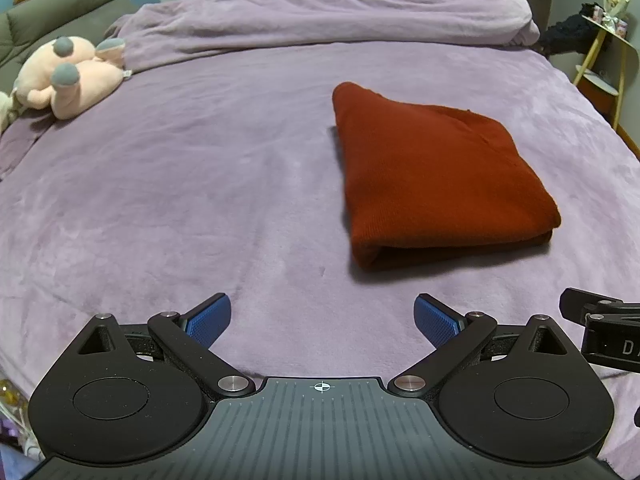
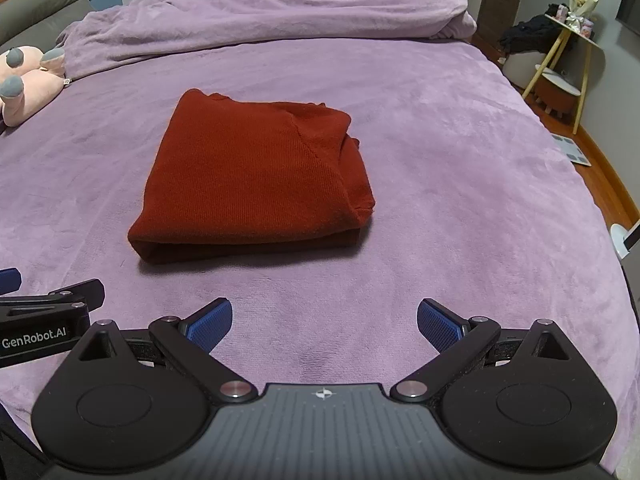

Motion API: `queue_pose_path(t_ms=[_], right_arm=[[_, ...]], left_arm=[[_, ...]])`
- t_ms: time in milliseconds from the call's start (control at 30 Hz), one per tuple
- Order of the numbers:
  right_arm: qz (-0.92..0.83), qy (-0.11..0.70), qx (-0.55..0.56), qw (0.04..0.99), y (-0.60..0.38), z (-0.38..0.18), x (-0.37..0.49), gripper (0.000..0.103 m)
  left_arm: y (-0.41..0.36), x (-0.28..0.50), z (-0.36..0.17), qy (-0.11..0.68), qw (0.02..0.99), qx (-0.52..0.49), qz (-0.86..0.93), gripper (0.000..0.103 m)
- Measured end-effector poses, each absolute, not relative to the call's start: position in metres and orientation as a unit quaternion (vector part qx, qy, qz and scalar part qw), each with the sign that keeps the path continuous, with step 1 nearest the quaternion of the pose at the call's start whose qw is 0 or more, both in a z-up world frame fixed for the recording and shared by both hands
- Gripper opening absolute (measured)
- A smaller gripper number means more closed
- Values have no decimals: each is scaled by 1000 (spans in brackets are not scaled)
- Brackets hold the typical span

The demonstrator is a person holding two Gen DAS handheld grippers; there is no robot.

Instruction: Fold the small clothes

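Red garment (image 1: 436,176) is lying folded into a compact, roughly square bundle on the purple blanket (image 1: 200,184), flat, layered edges facing the cameras. Nothing is touching it.

Left gripper (image 1: 322,316) is hovering low over bare blanket, jaws spread wide, blue pads (image 1: 210,318) gripping nothing. In the left wrist view the garment is sitting ahead and off to the right of the finger line, near but clearly apart from the tips.

Right gripper (image 2: 324,318) is showing the same state: jaws wide apart, blue pads (image 2: 438,322) empty, over bare blanket. In the right wrist view the garment (image 2: 256,176) is lying ahead and left of the finger line, also apart from the tips.

So the bundle is sitting forward of both tools, roughly between their two lines of sight. The grippers are side by side: the right one's body is poking into the left view's right edge, and the left one's body, marked "GenRobot.AI", is showing at the right view's left edge.

Pink plush toy (image 1: 68,76) is lying at the far left of the bed, well apart from the garment. Bunched duvet (image 1: 320,16) is running along the far side. Yellow-legged side table (image 2: 568,52) is standing off the bed's right.
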State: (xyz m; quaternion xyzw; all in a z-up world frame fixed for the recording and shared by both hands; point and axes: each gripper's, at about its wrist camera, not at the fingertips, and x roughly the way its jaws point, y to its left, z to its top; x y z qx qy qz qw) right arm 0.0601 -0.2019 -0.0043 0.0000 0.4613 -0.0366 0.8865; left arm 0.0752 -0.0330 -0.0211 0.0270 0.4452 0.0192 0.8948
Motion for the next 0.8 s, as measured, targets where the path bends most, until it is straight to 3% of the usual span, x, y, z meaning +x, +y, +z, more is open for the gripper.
queue_pose_path(t_ms=[800], right_arm=[[-31,460,-5,888,-201,-2,60,99]], left_arm=[[-33,75,-20,447,894,23,22,101]])
